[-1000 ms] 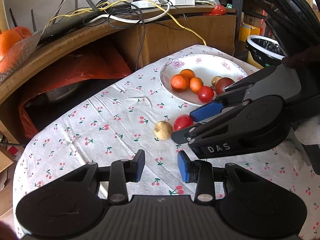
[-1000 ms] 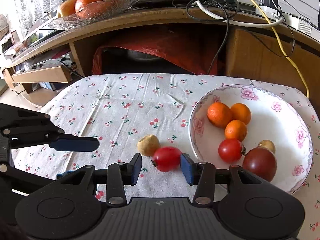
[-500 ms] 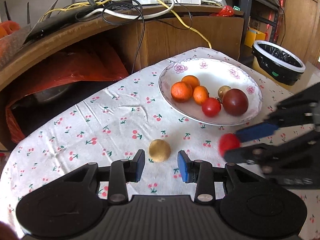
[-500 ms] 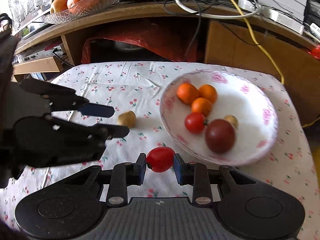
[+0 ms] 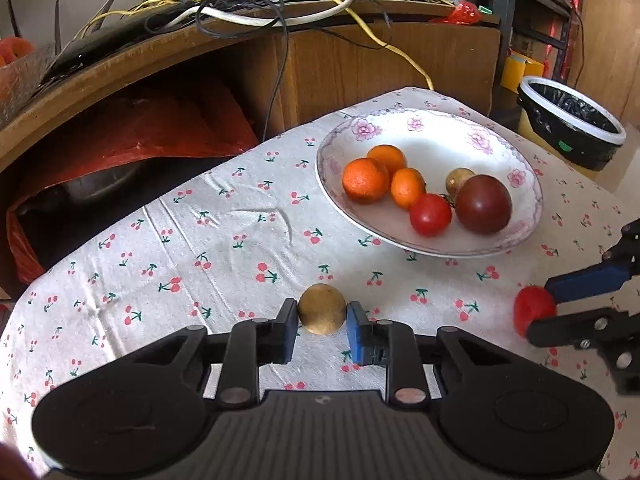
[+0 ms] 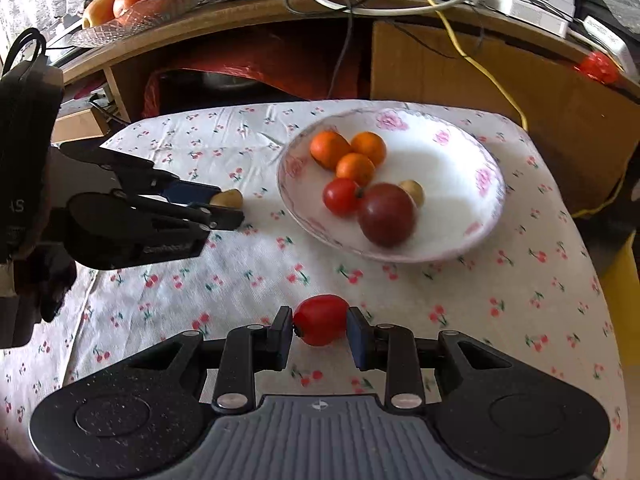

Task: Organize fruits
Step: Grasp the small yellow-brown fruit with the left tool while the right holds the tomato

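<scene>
Both tongs are closed on fruit: we hold the brown round fruit (image 5: 321, 309) in the left gripper (image 5: 321, 330), its blue pads touching the fruit on either side, and the red tomato (image 6: 320, 319) in the right gripper (image 6: 320, 330), likewise pinched from both sides. We judge the current step to be the transfer of the last two loose fruits to the flowered plate (image 6: 486, 216). We cannot tell whether the brown fruit is off the tablecloth (image 5: 224, 248) or resting on it; the tomato appears raised above the cloth near the front edge of the table. The plate stands towards the far right corner and already carries three small oranges (image 5: 366, 180), a red tomato in the plate (image 5: 430, 214), a dark tomato (image 5: 483, 204) and a small brown fruit (image 5: 458, 178). We judge that the next move calls for carrying each gripper over the plate in turn, lowering onto the bare white area at the far side, and opening the jaws gently so that the fruit does not roll over the rim. We keep the two grippers apart during approach
</scene>
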Tool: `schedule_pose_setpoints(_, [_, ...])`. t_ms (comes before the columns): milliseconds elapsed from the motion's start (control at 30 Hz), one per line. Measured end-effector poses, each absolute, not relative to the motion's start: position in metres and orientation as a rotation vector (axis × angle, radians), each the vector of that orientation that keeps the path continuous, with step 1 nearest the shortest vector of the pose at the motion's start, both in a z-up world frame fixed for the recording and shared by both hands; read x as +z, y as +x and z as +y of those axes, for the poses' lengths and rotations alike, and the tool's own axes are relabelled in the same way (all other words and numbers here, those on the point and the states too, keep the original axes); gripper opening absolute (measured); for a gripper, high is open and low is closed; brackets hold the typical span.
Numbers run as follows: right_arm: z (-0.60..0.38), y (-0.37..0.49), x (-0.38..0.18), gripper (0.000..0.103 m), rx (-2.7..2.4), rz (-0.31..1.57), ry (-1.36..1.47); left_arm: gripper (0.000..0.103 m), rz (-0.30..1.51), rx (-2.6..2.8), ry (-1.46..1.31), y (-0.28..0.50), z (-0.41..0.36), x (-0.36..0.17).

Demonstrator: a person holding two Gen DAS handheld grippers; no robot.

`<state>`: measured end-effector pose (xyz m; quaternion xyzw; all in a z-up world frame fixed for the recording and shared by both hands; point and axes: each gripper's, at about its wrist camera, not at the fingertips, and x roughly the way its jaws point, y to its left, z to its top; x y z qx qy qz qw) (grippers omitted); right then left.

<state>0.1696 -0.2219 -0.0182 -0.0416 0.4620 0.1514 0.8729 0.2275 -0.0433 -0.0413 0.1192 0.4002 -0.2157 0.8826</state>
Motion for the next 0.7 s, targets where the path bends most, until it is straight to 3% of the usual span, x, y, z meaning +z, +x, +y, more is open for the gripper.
schedule_pose_setpoints(700, [-0.228,0.116,-0.016,0.026,0.299,0.995,-0.149,0.034,0.915,-0.594,0.332,0.121,-0.066,-0.030])
